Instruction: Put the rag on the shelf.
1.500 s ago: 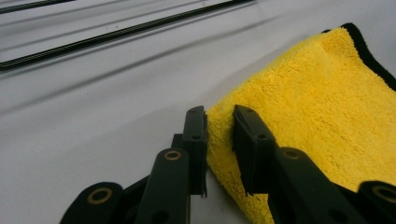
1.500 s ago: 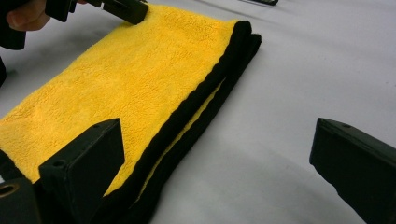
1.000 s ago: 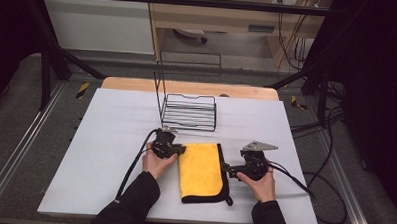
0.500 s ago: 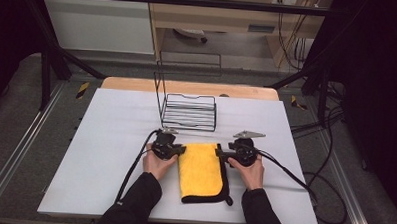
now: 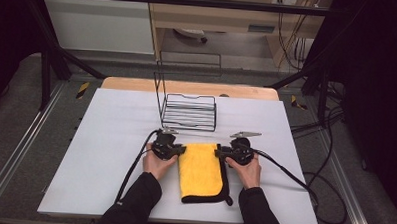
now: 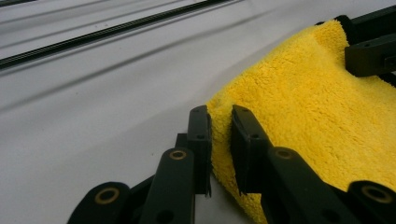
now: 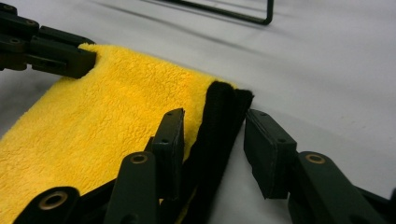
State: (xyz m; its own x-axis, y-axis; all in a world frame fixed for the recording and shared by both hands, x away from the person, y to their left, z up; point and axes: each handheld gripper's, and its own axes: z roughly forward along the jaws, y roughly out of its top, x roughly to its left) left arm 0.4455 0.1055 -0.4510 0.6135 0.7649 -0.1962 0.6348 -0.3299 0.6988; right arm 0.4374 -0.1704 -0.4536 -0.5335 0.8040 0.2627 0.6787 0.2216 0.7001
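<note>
A folded yellow cloth [image 5: 200,168] with a black edge along its right side lies on the white table [image 5: 105,139]. My left gripper [image 5: 180,150] is at its far left corner. In the left gripper view that gripper [image 6: 219,116] is shut on the yellow cloth [image 6: 317,121] there. My right gripper [image 5: 219,154] is at the far right corner. In the right gripper view its jaws [image 7: 215,116] have just been closing and straddle the black edge of the cloth [image 7: 116,116]. One pad rests on the yellow pile; a gap separates the other from the edge.
A black wire rack [image 5: 189,111] stands just beyond the cloth. Cables trail from both grippers, the right one off the table's right side. The table's wooden far edge [image 5: 187,86] lies behind the rack.
My right gripper has moved left and a little farther away, onto the cloth's far right corner, and its jaws have narrowed. The left gripper and the cloth have stayed put.
</note>
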